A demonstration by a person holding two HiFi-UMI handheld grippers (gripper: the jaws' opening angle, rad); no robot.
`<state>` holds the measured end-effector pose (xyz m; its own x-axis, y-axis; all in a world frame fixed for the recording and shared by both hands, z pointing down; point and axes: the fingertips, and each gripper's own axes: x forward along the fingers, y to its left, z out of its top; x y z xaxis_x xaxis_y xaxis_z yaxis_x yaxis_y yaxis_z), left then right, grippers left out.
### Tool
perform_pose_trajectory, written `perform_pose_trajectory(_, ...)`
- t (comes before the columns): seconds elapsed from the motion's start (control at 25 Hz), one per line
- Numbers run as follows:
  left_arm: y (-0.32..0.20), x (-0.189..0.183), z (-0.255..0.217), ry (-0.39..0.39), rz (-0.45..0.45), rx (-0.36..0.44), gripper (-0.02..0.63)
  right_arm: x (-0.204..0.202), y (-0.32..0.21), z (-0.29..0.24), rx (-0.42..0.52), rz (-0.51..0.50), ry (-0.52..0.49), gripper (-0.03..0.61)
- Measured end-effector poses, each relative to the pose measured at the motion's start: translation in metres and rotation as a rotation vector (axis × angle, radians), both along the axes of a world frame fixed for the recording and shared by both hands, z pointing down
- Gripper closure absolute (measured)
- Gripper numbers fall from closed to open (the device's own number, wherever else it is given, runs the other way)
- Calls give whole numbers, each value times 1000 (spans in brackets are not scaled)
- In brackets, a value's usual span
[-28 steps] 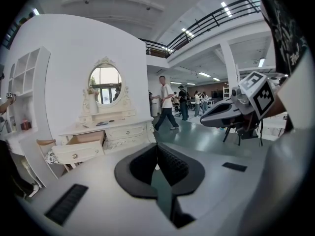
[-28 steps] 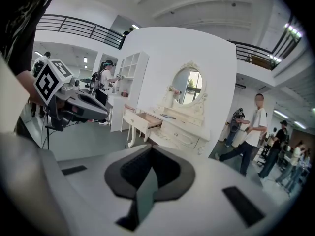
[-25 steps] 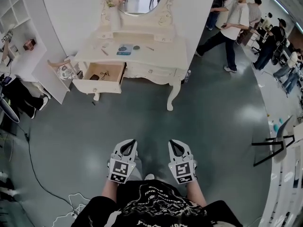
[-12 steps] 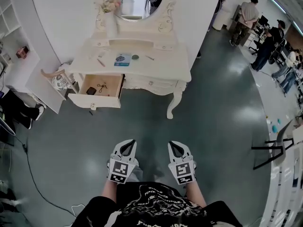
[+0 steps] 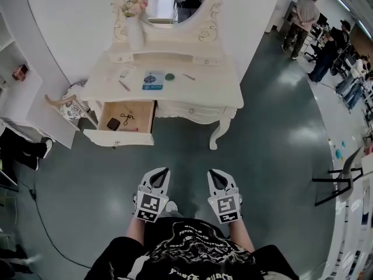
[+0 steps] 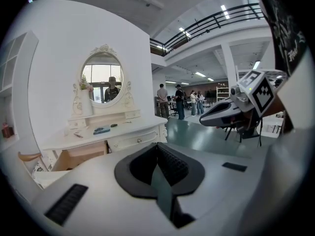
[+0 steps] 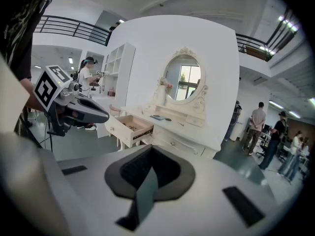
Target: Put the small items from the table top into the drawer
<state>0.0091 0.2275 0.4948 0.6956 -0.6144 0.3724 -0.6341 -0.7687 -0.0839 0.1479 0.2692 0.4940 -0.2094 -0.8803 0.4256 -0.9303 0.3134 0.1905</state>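
Observation:
A white dressing table stands ahead of me, well out of reach. On its top lie a blue card, a green round item, a pink pen and a thin stick. Its left drawer is pulled open and holds a small black box and a dark wiry item. My left gripper and right gripper hang side by side over the floor near my body. Both are shut with nothing in them. The left gripper view shows the table far off; the right gripper view shows the drawer.
A wooden stool and white shelves stand left of the table. A vase of flowers sits by the oval mirror. A black chair is at the right, a cable crosses the floor at the left, and people stand at the back right.
I have walked closer to the dressing table, which now looks nearer and more centred. Both grippers stayed shut in the same pose. The person in white moved away to the right.

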Motion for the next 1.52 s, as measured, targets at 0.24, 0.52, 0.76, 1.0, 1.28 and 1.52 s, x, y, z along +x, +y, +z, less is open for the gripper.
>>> perform_pose_trajectory(0.24, -37, -3, -5, -1, 49, 20, 598, -12, -29, 0, 7, 35, -12, 568)
perform_pose_trajectory(0.52, -49, -11, -2, 0, 84, 13, 598, -24, -41, 4, 2, 60, -22, 568)
perform_pose_trajectory(0.76, -53, -22, 6, 7, 67, -16, 598, -28, -42, 9, -20, 67, -28, 568)
perform_pose_trajectory(1.0, -59, -36, 9, -9, 38, -28, 598, -30, -53, 11, -19, 52, -16, 568)
perform_pose_trajectory(1.28, -74, -41, 10, -5, -19, -32, 598, -31, -73, 16, -31, -4, 1, 568)
perform_pose_trajectory(1.52, -95, -39, 13, 1, -64, -41, 598, -20, -103, 13, -16, -31, 4, 569)
